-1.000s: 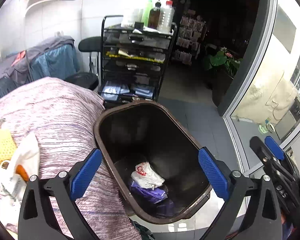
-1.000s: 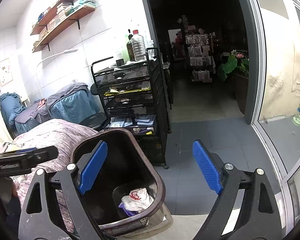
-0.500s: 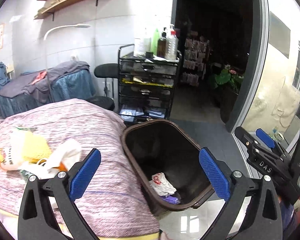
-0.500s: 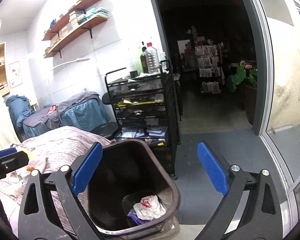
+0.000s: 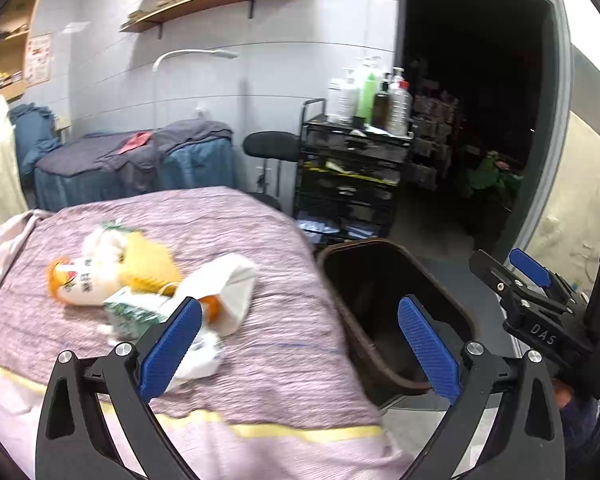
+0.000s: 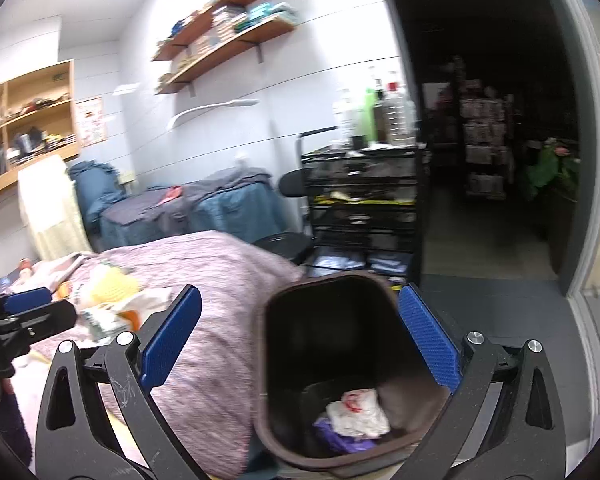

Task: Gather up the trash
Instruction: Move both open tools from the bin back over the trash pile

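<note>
A pile of trash (image 5: 140,284) lies on the purple striped bed cover (image 5: 284,320): an orange-and-white packet, a yellow piece, white bags and a green-printed wrapper. It also shows in the right wrist view (image 6: 112,300). A brown trash bin (image 5: 380,344) stands by the bed's right end. In the right wrist view the bin (image 6: 268,380) holds a white-and-red wrapper (image 6: 358,406) and a purple one. My left gripper (image 5: 300,344) is open and empty above the bed edge, just right of the pile. My right gripper (image 6: 300,332) is open and empty above the bin.
A black wire trolley (image 5: 352,184) with bottles on top stands behind the bin. A black stool (image 5: 272,148) and a second bed (image 5: 140,168) with blue and grey covers are further back. A dark doorway (image 5: 472,120) opens at the right. Wall shelves (image 5: 208,0) hang above.
Both grippers have swung left and pulled back from the bin. The trash pile on the bed has come into fuller view of the left gripper. Both stay open.
</note>
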A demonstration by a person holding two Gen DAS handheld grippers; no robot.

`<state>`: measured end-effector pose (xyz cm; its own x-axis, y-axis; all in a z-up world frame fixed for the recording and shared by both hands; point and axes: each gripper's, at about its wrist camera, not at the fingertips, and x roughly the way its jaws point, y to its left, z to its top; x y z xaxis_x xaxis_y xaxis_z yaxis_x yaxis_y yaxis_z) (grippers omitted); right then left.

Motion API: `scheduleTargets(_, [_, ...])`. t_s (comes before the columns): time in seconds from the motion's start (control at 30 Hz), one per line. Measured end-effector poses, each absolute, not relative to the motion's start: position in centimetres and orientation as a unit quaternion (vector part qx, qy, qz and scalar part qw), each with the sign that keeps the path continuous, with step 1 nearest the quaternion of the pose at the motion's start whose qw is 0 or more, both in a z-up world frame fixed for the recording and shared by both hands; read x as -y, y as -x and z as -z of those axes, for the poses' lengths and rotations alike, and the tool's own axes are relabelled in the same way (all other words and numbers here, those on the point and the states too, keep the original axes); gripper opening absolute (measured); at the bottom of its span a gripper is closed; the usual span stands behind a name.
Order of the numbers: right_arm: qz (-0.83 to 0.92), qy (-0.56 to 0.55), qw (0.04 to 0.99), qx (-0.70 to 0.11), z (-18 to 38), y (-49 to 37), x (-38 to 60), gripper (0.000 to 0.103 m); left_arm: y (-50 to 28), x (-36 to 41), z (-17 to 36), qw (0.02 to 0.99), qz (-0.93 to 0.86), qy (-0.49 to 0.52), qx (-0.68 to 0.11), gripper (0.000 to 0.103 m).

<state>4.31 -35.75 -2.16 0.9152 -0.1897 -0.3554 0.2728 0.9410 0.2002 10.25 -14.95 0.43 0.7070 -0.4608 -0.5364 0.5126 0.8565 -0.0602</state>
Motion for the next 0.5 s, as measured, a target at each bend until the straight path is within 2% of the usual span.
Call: scheduleTargets(0.5, [-0.039, -0.079, 0.965, -0.247, 3.0, -11.6, 26.2, 0.097, -12.9, 2.4, 3.0, 0.932, 0.151, -0.004, -0.330, 0.097])
